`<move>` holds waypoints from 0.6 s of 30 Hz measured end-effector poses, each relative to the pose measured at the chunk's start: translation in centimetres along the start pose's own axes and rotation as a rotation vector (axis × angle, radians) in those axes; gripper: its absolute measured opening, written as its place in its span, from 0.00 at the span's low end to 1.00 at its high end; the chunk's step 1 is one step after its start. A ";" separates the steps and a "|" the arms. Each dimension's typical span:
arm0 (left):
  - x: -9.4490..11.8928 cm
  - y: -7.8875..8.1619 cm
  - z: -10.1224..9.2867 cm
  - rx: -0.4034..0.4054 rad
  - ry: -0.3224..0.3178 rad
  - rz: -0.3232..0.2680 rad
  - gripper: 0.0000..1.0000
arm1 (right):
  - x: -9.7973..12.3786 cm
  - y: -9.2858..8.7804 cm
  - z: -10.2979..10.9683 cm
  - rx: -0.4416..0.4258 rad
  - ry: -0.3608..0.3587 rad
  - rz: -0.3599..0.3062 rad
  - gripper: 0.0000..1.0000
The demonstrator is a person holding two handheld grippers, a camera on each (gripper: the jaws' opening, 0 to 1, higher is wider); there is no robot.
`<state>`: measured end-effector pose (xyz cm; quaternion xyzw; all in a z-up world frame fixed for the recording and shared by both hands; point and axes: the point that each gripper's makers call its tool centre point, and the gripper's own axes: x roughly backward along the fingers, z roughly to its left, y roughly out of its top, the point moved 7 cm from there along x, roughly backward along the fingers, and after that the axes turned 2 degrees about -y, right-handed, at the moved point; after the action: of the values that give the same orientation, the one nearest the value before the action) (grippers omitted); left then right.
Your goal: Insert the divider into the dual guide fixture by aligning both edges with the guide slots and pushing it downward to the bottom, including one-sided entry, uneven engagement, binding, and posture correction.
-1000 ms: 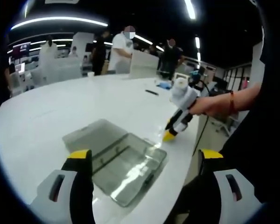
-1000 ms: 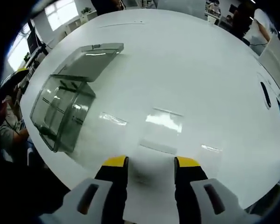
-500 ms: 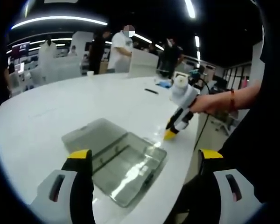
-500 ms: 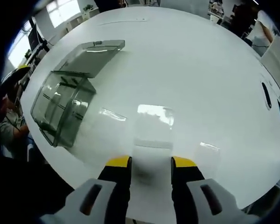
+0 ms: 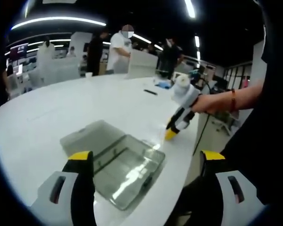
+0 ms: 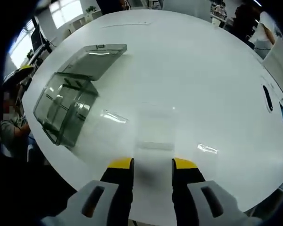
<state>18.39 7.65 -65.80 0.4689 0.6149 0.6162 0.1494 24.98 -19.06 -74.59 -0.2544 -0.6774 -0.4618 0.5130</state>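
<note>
Clear plastic is the trouble here: the divider (image 6: 155, 127) lies flat on the white surface (image 6: 203, 70) just ahead of my right tool (image 6: 152, 165), and it reads as little more than a faint rectangle with a glinting edge. My right tool's jaws stand parted with nothing between them, tips low toward the divider's near edge. My left tool (image 5: 146, 160) is wide open and empty, held above the smoky transparent guide fixture (image 5: 118, 169), whose hinged lid (image 5: 87, 136) lies folded open beside it.

To pick up well, I judge I should bring the jaws square across the near edge, tilt so one tip slides under the sheet, and close gently so it doesn't skate on the slick top. I'd keep the left tool ready to steady the fixture before lowering both divider edges together.

Hard to make out: the divider's far edge, the guide slots inside the fixture, and whether my tips touch the surface. From the left gripper view, the sheet itself dissolves into glare under the right tool (image 5: 172, 133).
</note>
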 end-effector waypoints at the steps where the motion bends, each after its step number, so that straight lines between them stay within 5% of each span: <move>1: 0.0 0.0 -0.1 -0.003 -0.001 0.000 0.91 | 0.1 0.0 0.0 -0.003 -0.001 -0.003 0.27; 18: -0.1 0.4 -2.1 0.014 -0.017 -0.040 0.89 | 2.5 -0.3 0.7 0.027 -0.015 -0.140 0.27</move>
<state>16.97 6.21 -65.05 0.4628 0.6272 0.6046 0.1637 23.52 -18.93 -72.37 -0.2031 -0.7036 -0.4853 0.4777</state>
